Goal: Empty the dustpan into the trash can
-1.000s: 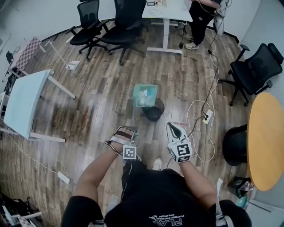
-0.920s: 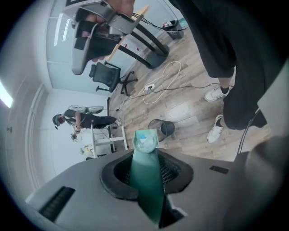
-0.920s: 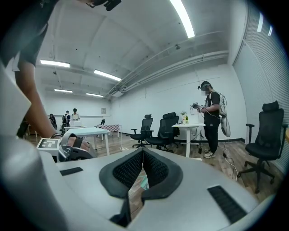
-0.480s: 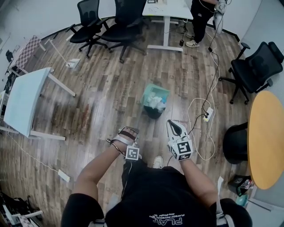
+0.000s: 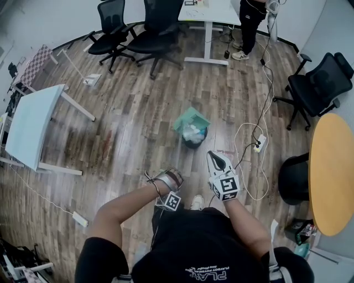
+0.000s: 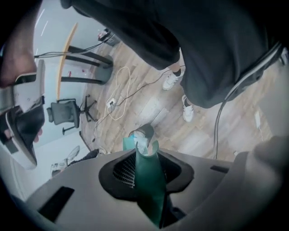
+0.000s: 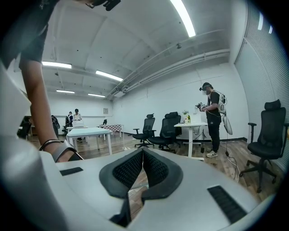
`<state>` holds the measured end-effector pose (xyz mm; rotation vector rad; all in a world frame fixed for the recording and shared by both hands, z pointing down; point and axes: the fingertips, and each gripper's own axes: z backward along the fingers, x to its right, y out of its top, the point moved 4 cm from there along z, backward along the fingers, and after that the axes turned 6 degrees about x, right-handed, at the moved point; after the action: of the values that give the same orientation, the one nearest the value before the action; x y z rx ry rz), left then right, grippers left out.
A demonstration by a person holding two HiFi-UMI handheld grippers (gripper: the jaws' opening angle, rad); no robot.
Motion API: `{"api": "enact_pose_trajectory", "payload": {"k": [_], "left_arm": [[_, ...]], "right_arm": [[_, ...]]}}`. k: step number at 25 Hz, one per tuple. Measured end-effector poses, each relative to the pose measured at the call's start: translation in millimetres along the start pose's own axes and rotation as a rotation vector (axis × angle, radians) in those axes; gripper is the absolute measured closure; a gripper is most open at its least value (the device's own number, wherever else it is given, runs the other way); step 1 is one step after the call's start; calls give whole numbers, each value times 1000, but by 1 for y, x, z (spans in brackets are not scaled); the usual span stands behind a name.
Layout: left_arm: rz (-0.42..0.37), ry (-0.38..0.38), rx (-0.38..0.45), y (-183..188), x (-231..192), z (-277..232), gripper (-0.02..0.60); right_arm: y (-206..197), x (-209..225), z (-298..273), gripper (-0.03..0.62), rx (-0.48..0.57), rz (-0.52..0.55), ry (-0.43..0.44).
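Observation:
A teal dustpan (image 5: 191, 119) hangs tipped, its underside up, over the small black trash can (image 5: 194, 141) on the wood floor. White paper litter shows at the can's mouth. My left gripper (image 5: 167, 178) is shut on the dustpan's long green handle (image 6: 149, 180), which runs from between the pads toward the pan (image 6: 131, 143) and the can (image 6: 145, 132). Its jaws have just eased open slightly with the handle still pinched between them. My right gripper (image 5: 215, 159) hovers beside the can, pointing nearly level, shut with nothing in it; its pads (image 7: 135, 167) meet at the tips.
A coiled white cable and power strip (image 5: 258, 145) lie right of the can. Black office chairs (image 5: 119, 27) and a white desk (image 5: 207, 11) stand behind, a person (image 5: 251, 22) beside them. A pale blue table (image 5: 30, 124) is left, a round yellow table (image 5: 332, 171) right.
The dustpan has swung right from beside the can to over it and rolled mouth-down. My left hand has rolled and dropped lower. The right gripper has stayed put.

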<state>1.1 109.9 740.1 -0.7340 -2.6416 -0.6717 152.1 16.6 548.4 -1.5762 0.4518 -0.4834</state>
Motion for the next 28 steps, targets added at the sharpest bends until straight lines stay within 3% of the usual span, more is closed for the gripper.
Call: {"api": "enact_pose_trajectory", "payload": {"k": [6,13,20,28], "left_arm": [[-149,-165,52,21,10,-5,454],[-200,-193,30,13,17,-14,448],[-274,-269,-7,12,39,-22,434],[-256,-288,-9,26,37,-20,431]], "right_arm": [[-8,2,3,571,-20,-13,7],[-13,-2,5,569,-26,-21,19],[-18,-3,9,571,-31,-37,24],[-22,-2,16,571,-40,-47,27]]}}
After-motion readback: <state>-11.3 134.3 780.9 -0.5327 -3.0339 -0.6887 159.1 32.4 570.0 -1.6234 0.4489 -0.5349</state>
